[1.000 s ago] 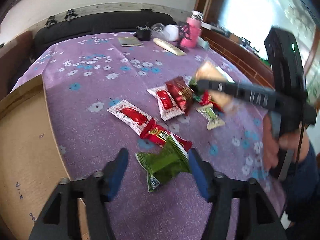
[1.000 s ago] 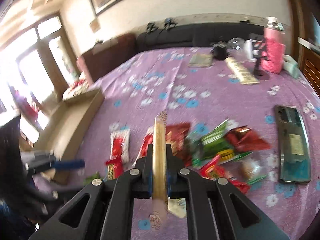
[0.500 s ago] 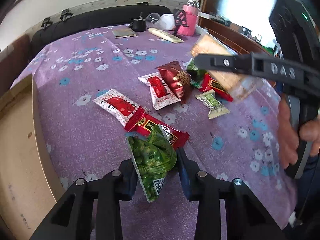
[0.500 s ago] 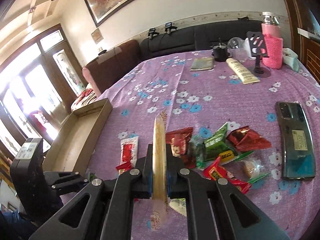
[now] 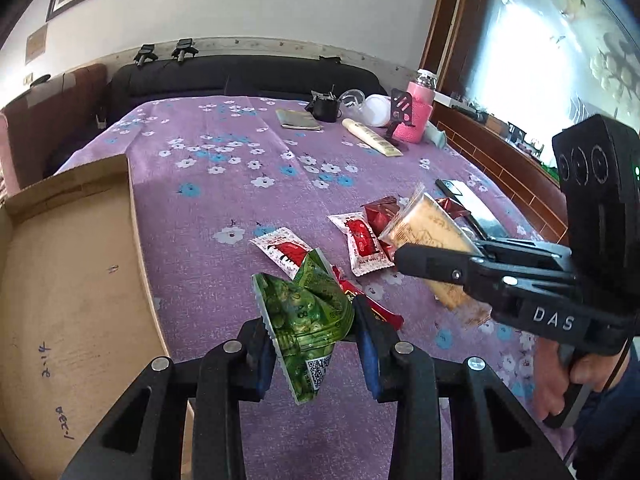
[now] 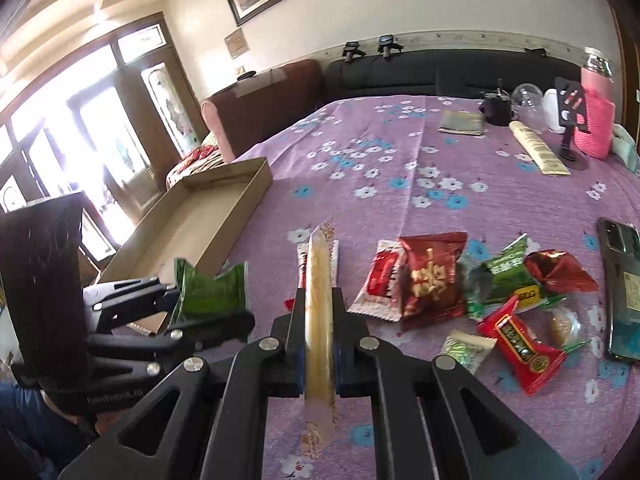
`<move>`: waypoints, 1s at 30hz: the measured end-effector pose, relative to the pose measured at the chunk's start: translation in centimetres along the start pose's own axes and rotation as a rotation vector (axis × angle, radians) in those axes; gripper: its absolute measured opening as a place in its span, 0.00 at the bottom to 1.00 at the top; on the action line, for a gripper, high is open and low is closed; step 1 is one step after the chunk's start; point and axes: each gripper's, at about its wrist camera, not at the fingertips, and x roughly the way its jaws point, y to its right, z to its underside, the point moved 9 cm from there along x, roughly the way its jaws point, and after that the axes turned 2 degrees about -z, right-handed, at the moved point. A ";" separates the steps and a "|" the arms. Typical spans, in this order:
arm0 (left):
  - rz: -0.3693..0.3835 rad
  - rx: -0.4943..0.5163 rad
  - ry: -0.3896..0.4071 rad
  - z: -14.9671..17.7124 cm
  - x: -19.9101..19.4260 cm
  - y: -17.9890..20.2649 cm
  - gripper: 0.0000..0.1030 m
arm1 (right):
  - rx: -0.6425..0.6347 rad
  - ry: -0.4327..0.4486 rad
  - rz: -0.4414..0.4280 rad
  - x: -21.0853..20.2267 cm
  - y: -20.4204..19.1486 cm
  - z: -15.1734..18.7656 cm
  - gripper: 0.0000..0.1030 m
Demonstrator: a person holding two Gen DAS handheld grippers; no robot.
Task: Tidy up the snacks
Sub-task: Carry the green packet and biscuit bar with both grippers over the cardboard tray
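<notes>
The left claw (image 5: 312, 344) pinches a crumpled green snack bag (image 5: 306, 316), lifted clear of the purple flowered cloth (image 5: 224, 184) covering the counter. The right claw (image 6: 318, 344) is clamped on a flat tan packet (image 6: 318, 300), held edge-up. Beneath them, red, white and green snack packets (image 6: 432, 280) lie scattered near the counter's front edge, a phone (image 6: 624, 292) at the right edge. A shallow cardboard box (image 5: 68, 280) sits at the left edge. A dark sofa (image 5: 240, 80) lines the far wall.
</notes>
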 end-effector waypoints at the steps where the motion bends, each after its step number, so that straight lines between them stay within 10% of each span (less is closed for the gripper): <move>1: -0.002 -0.002 0.001 0.0 0.0 0.0 0.36 | -0.001 -0.001 0.000 0.1 0.0 0.0 0.08; 19: -0.015 -0.059 0.077 -0.6 -2.8 -2.2 0.36 | -0.024 0.015 -0.035 0.3 -0.9 0.1 0.08; 30: -0.109 -0.169 0.131 0.2 -6.6 -9.9 0.36 | 0.027 -0.002 -0.087 0.6 -2.5 -0.5 0.09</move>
